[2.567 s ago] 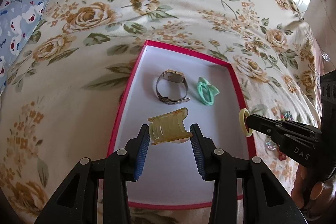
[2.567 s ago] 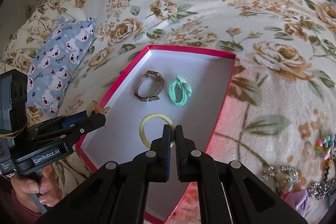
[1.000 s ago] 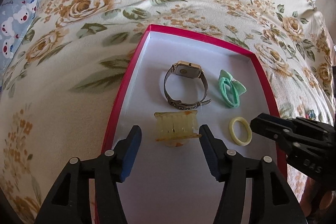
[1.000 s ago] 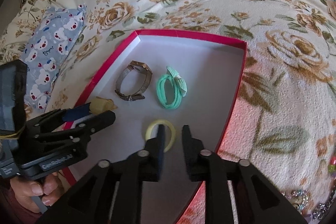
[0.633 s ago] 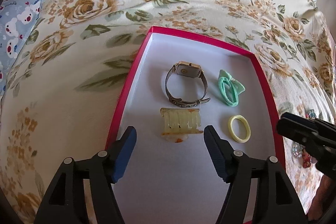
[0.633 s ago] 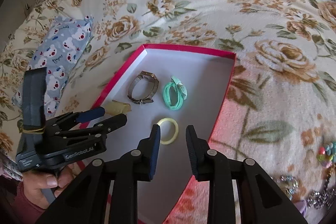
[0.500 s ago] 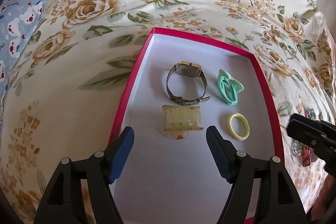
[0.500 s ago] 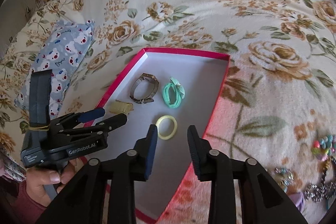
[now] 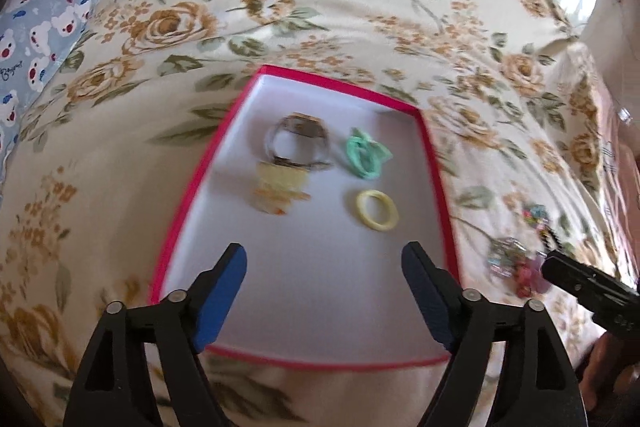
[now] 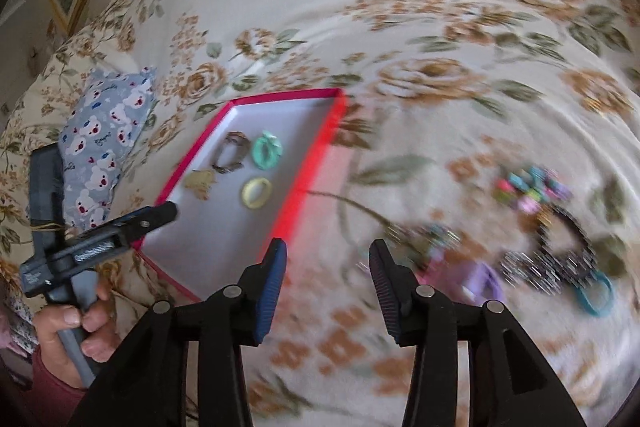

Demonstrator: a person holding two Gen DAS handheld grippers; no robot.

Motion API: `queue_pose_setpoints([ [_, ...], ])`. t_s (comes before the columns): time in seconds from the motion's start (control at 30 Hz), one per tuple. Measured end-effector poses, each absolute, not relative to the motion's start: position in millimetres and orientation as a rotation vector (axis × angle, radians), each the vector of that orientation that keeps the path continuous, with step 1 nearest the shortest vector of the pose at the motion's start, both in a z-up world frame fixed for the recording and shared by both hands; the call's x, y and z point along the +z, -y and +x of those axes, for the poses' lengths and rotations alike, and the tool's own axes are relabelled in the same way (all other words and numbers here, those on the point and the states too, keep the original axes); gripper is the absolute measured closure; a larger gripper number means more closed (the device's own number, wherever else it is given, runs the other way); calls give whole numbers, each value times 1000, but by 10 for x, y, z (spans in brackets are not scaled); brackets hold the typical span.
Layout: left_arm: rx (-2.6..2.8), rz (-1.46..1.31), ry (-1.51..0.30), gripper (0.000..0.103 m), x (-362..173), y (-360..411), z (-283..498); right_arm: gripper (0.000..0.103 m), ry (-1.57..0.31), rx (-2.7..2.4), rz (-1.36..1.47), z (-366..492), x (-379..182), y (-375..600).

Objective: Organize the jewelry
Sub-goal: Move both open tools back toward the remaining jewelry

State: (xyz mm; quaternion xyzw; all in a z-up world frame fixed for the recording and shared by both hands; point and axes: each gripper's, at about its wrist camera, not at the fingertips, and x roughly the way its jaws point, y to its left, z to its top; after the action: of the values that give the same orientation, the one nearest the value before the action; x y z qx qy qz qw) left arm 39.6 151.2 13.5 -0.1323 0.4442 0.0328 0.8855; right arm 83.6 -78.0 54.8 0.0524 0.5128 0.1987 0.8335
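4 pcs already in red box [image 9: 434, 163] ahead of left gripper [image 9: 324, 259], loose pile [image 10: 552, 251] right of right gripper [image 10: 328, 259] still unsorted; both claws apart, empty.

Floral bedspread [image 10: 440, 27]; bearing red-rimmed tray [image 9: 434, 163] ahead of left fingers, loose jewelry pile [image 10: 540, 227] beyond right fingers, bear-print pillow [image 10: 104, 131].

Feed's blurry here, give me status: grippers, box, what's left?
Left hand-held gripper open, empty. Right hand-held gripper open, empty. Box: four pieces in. Jewelry pile waits on bed.
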Motion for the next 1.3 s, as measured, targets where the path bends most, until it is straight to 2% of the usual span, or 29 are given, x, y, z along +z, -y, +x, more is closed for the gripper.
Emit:
queue_pose_setpoints([
  [0.53, -152, -147, -1000, 20, 145, -550, 345, 58, -1069, 190, 177, 329, 602, 1960],
  [1.17, -262, -50, -1052, 22, -102, 161, 805, 58, -1074, 127, 151, 521, 525, 2297],
  [1.3, -280, -43, -1062, 27, -186, 264, 888, 59, -1090, 92, 152, 613, 473, 2392],
])
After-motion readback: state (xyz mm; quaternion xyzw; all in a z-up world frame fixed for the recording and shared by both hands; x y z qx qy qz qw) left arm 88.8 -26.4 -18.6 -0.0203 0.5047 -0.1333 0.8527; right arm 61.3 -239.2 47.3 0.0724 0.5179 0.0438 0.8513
